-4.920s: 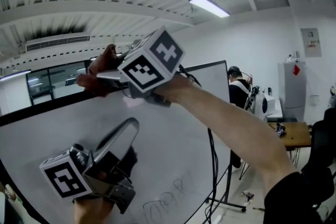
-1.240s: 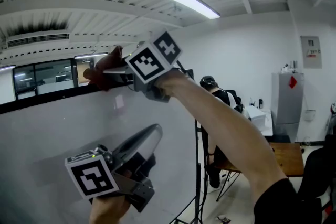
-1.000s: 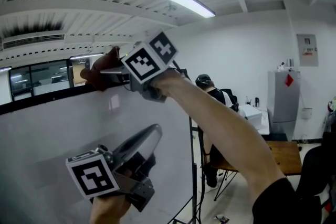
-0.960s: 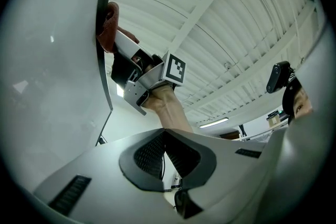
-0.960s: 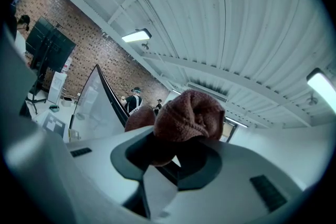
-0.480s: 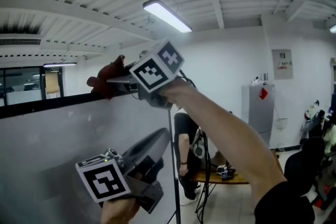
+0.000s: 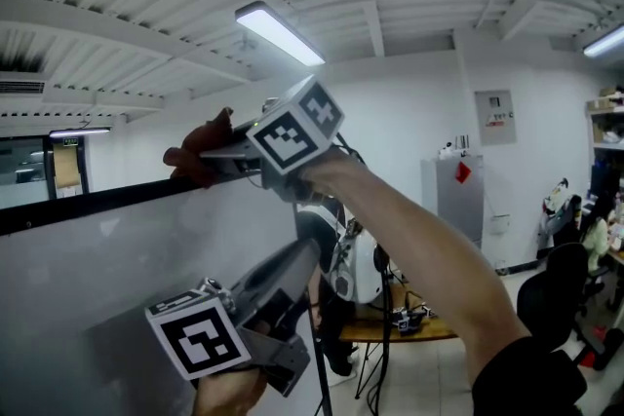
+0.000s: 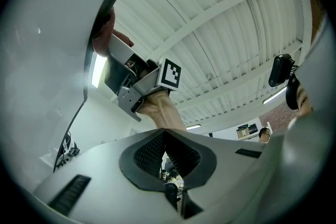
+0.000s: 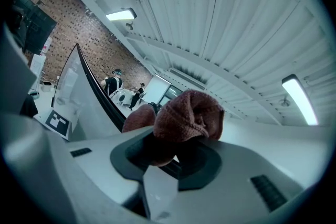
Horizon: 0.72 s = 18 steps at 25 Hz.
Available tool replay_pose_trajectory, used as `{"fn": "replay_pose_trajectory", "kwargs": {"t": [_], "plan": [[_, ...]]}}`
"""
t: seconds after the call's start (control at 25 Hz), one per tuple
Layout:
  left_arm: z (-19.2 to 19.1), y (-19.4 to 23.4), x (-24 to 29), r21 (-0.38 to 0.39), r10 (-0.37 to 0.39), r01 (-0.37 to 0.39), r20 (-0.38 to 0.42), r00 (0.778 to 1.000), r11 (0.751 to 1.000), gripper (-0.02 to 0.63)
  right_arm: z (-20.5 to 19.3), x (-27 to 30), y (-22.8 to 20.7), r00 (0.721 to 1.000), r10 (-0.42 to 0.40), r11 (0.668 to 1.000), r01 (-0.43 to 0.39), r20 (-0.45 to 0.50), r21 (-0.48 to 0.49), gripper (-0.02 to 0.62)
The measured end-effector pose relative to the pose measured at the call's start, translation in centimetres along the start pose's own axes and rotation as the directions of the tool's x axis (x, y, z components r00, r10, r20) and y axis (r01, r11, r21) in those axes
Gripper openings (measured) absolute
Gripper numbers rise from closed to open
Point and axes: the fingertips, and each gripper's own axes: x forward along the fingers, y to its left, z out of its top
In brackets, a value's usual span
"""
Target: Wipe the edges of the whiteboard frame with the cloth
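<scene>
two hand-held grippers are raised in front of a large white whiteboard point(image 7: 88, 283), seen from below under a ribbed white ceiling with a long lit fluorescent tube light point(image 7: 279, 33).

the right gripper point(image 7: 209, 155) is at the end of a bare, outstretched forearm point(image 7: 409, 239), up at the board's top. its jaws are pinched on a bunched reddish-brown knitted cloth point(image 9: 187, 114), which bulges out above and to the side of the tips. in the head view the cloth sits on the top edge of the whiteboard's thin black frame point(image 7: 97, 201), close to the upper corner on the view's right. in the right gripper view the black frame runs away in a long line behind the cloth. the white cube with black square markers point(image 7: 293, 128) on this gripper faces the head camera.

the left gripper point(image 7: 295, 261) is lower down, in front of the white board face, with its jaws pointing up and to the right. its own view shows the two dark ribbed pads pressed together with nothing between them (whether the gripper touches the board cannot be told). that view also looks up at the right gripper and cloth on the frame.

past the board's right side are a wooden table point(image 7: 402, 329), a tall grey cabinet point(image 7: 458, 205) and a black office chair point(image 7: 556, 297).
</scene>
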Motion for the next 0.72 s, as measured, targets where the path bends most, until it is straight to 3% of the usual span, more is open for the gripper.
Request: {"fn": "replay_pose_trajectory", "kwargs": {"t": [0.24, 0.52, 0.72], "plan": [[-1.2, 1.9, 0.4, -0.011, 0.005, -0.006, -0.026, 1.0, 1.0, -0.012, -1.8, -0.1, -2.1, 1.0, -0.026, 0.999, 0.026, 0.012, 0.028, 0.117], [-2.0, 6.3, 3.5, 0.015, 0.088, -0.088, -0.025, 0.996, 0.996, -0.012, -4.6, -1.9, -7.2, 1.0, -0.018, 1.0, 0.018, 0.023, 0.006, 0.117], [-4.4, 10.5, 11.1, 0.037, 0.131, -0.131, -0.007, 0.991, 0.991, -0.012, -9.2, -6.1, -13.2, 0.999, 0.018, 1.0, -0.018, 0.037, 0.007, 0.117]]}}
